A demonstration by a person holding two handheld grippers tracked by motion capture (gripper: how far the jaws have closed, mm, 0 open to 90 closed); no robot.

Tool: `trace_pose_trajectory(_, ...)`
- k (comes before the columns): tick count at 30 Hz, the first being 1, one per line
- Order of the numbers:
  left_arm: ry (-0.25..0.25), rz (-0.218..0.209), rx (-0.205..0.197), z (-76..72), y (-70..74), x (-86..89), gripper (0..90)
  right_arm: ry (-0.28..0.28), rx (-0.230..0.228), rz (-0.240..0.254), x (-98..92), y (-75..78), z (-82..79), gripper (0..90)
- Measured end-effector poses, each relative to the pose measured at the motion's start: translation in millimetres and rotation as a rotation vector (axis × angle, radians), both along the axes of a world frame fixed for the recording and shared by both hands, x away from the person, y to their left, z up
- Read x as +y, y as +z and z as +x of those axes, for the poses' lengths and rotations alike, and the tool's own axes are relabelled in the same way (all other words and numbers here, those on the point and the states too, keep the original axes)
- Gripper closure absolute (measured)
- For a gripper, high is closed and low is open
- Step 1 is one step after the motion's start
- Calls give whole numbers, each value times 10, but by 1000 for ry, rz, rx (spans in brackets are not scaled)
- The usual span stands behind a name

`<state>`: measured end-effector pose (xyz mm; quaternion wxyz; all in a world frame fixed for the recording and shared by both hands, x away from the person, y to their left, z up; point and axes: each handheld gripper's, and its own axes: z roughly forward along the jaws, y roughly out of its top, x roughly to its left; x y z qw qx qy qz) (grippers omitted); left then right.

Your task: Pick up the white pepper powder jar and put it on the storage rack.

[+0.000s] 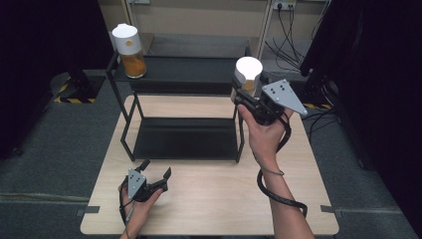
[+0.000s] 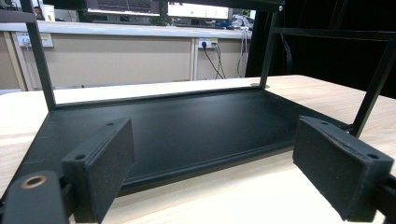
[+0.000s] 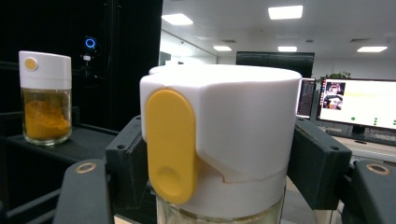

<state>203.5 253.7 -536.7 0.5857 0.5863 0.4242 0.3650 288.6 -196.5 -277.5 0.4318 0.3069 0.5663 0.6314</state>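
Note:
A black two-tier rack [image 1: 189,74] stands on the wooden table [image 1: 214,199]. At the left end of its top shelf sits a glass spice jar [image 1: 128,50] with a white lid and orange powder, also visible in the right gripper view [image 3: 45,95]. My right gripper [image 1: 247,92] is shut on a second white-lidded jar [image 1: 248,72] and holds it upright in the air by the rack's right end. Close up, that jar [image 3: 219,135] shows a yellow flip tab, with the jaws pressed on both sides. My left gripper [image 1: 155,169] rests open near the table's front left, facing the rack's lower shelf [image 2: 187,126].
Bare wood lies in front of the rack and to its right. The rack's thin black posts [image 1: 239,134] rise at each corner. Dark curtains flank the table, with cables and wall sockets [image 1: 283,6] behind it. Monitors [image 3: 359,102] glow in the background.

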Motion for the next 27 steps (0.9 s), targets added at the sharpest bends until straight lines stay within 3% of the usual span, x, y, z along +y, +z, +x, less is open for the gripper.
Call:
trace_pose_trajectory(15,-2,-2,-1,0,-3,6,126,6,12,9,142,259,217,309)
trace_pose_trajectory(27,-3,-5,0,2,-3,9,125,11,56,29,222,384,470,309)
